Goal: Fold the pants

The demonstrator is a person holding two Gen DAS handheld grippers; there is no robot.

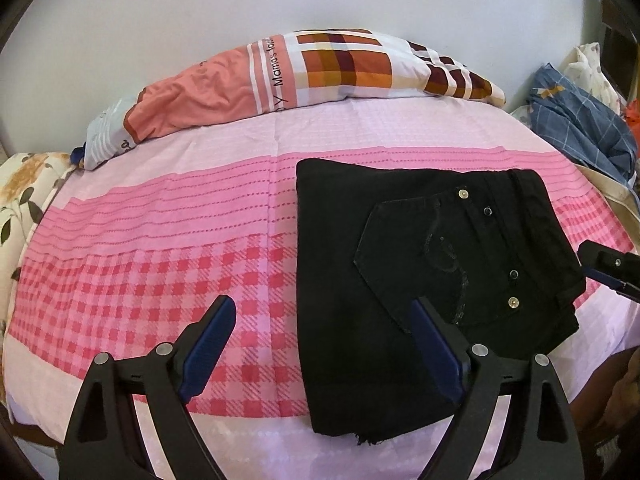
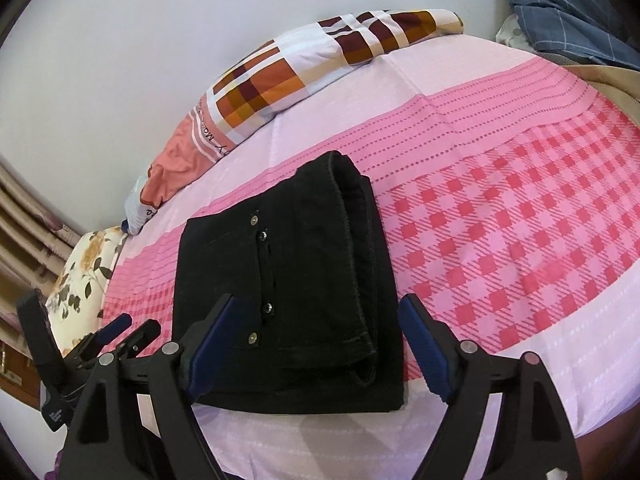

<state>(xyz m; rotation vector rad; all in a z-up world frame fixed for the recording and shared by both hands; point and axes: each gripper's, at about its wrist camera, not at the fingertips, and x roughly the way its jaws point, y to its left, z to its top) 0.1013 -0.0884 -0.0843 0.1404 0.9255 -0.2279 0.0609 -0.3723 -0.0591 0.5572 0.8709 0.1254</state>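
The black denim pants (image 1: pixel 420 280), folded into a compact rectangular stack, lie flat on the pink checked bedsheet (image 1: pixel 160 280) near the bed's front edge. The fold is judged finished, so the step in hand is a clean release: both tongs are best lifted straight off, without a layer being dragged. The left tongs (image 1: pixel 324 344) are spread wide and hold nothing, and so are the right tongs (image 2: pixel 316 336). The stack's long axis runs from the front edge toward the patchwork pillow (image 1: pixel 320 68); the waistband faces the right-hand side.
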